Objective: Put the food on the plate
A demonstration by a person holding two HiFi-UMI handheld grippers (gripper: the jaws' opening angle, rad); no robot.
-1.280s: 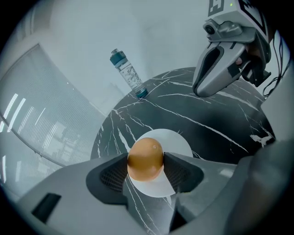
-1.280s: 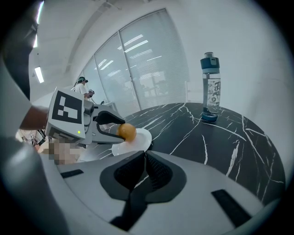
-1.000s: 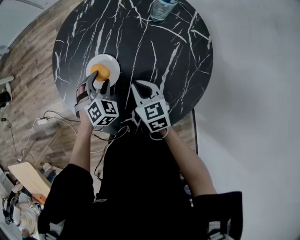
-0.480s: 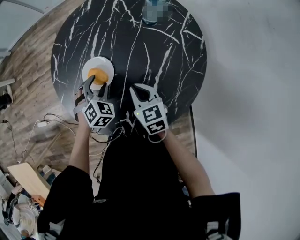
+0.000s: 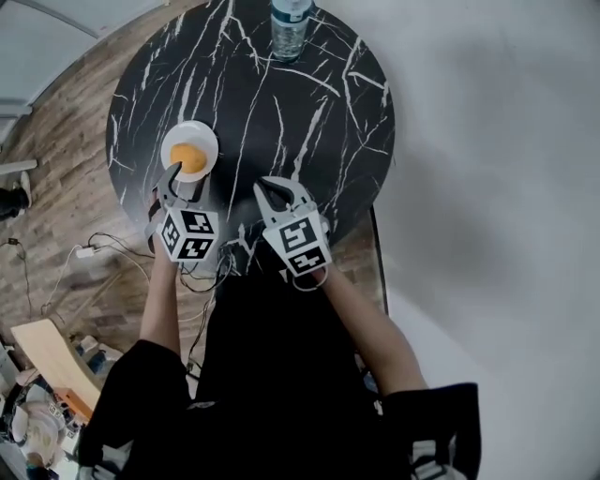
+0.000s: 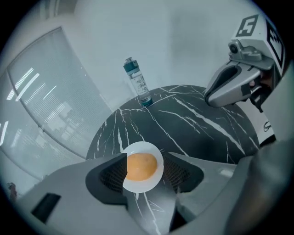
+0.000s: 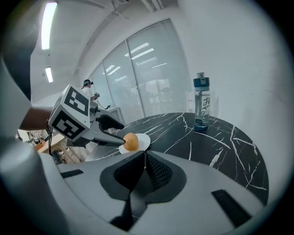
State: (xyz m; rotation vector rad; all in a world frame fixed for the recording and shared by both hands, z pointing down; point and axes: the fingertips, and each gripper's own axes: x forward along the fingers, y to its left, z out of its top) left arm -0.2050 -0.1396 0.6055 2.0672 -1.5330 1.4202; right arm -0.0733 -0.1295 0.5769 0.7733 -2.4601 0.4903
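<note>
An orange, rounded piece of food (image 5: 188, 159) lies on a small white plate (image 5: 203, 142) at the left of the round black marble table (image 5: 309, 122). My left gripper (image 5: 183, 181) hovers just short of the plate's near rim, open and holding nothing. In the left gripper view the food (image 6: 141, 166) and plate (image 6: 151, 149) show through the gap between the jaws. To its right my right gripper (image 5: 278, 192) is shut and empty, over the near part of the table. The right gripper view shows the food (image 7: 130, 141) beyond the shut jaws, beside the left gripper (image 7: 112, 134).
A clear water bottle (image 5: 289, 23) with a teal cap stands at the table's far edge, far from both grippers. Wood-pattern floor with cables (image 5: 84, 246) lies to the left, and a pale wall or floor (image 5: 497, 187) to the right.
Both grippers have drawn back a little toward the table's near edge, away from the plate. The food stays on the plate. Jaw states look unchanged.
</note>
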